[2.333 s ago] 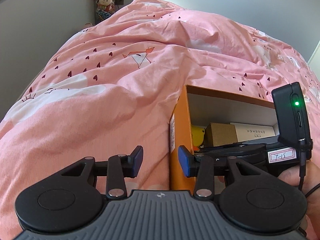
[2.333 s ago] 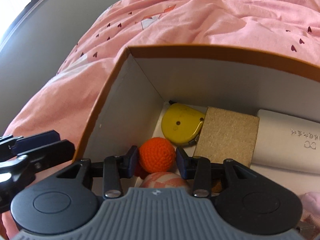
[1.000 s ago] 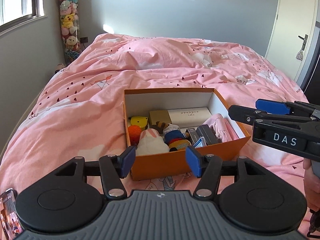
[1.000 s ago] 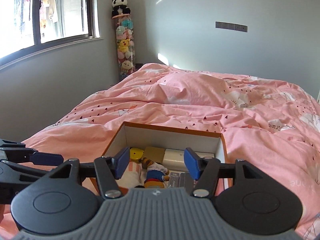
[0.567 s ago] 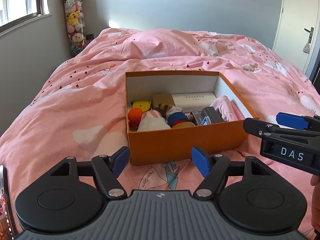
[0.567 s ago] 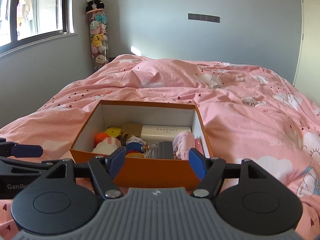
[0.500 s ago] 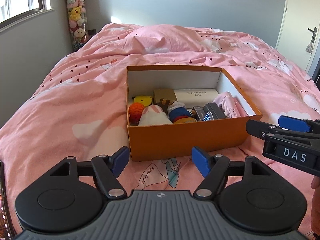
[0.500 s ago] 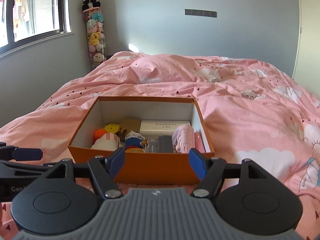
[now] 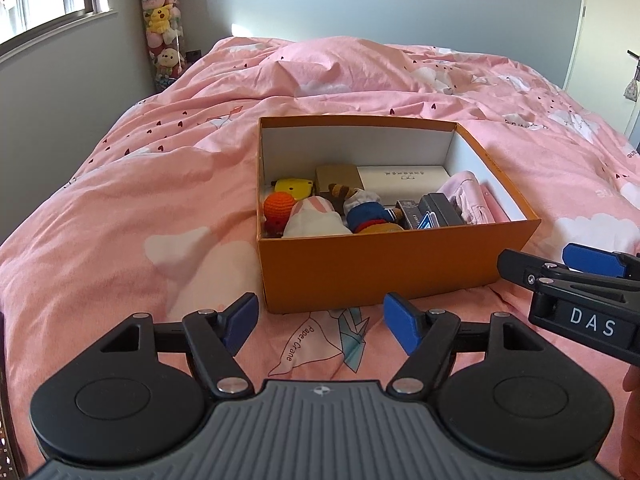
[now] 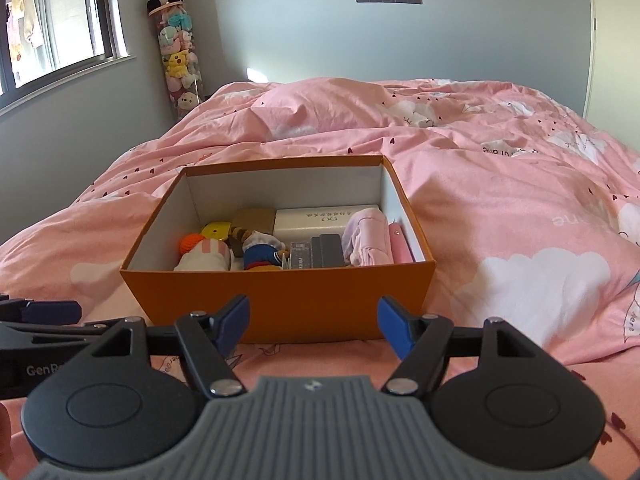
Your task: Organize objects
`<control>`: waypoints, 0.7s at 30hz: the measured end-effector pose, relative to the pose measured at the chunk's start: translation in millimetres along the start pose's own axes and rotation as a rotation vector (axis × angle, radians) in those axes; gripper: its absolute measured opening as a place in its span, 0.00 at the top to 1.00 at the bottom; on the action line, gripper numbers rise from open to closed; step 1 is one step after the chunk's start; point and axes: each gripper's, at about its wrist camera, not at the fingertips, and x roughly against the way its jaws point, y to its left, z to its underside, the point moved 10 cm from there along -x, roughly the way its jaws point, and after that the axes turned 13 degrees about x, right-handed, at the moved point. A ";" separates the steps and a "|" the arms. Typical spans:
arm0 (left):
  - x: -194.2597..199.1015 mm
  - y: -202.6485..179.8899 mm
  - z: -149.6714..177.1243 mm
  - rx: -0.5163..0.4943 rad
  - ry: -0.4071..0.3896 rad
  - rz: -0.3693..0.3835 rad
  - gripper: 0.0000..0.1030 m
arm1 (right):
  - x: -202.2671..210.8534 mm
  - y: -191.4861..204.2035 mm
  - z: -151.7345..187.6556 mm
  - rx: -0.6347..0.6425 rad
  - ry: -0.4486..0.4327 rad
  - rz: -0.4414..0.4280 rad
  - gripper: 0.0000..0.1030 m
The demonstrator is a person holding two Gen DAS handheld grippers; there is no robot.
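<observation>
An open orange box (image 9: pixel 380 264) (image 10: pixel 280 300) sits on the pink bed. Inside lie an orange knitted ball (image 9: pixel 279 205), a yellow toy (image 9: pixel 293 187), a white-and-pink plush (image 9: pixel 314 220), a blue-and-white doll (image 9: pixel 366 208), a white carton (image 9: pixel 402 182), dark small boxes (image 9: pixel 436 210) and pink cloth (image 9: pixel 470 196). My left gripper (image 9: pixel 320 322) is open and empty, in front of the box. My right gripper (image 10: pixel 314 326) is open and empty, also in front of the box; it shows at the right of the left wrist view (image 9: pixel 568 276).
The pink duvet (image 10: pixel 500 184) covers the whole bed. A clear tube of plush toys (image 10: pixel 178 60) stands in the far left corner under a window (image 10: pixel 52 24). A grey wall (image 10: pixel 400 32) is behind the bed.
Both grippers have pulled back out of the box and away from it. The right gripper let go of the orange ball, which now lies in the box. Both jaws opened wider.
</observation>
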 end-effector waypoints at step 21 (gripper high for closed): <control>1.6 -0.1 -0.9 -0.007 0.004 -0.004 0.19 | 1.7 -0.3 1.4 0.005 0.011 -0.004 0.30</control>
